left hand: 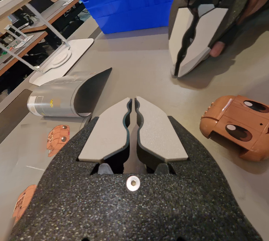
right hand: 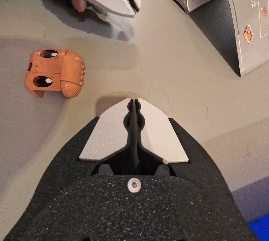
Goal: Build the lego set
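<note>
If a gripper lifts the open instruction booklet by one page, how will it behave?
The instruction booklet is probably floppy: its pages already arch up in a curl, so one page would likely bend and the rest hang. The paper looks smooth, so the fingers may slip. It lies flat on the table, so it should slide rather than tip when pushed.

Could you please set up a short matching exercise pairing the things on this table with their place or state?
Things:
1. lego head
2. instruction booklet
3. blue bins
4. right gripper

Descriptions:
A. open, one page curled up in an arch
B. fingers closed, holding nothing
C. lying alone on the table, eyes showing
D. at the table's far edge, behind the grippers

Pairs: 1-C, 2-A, 3-D, 4-B
</note>
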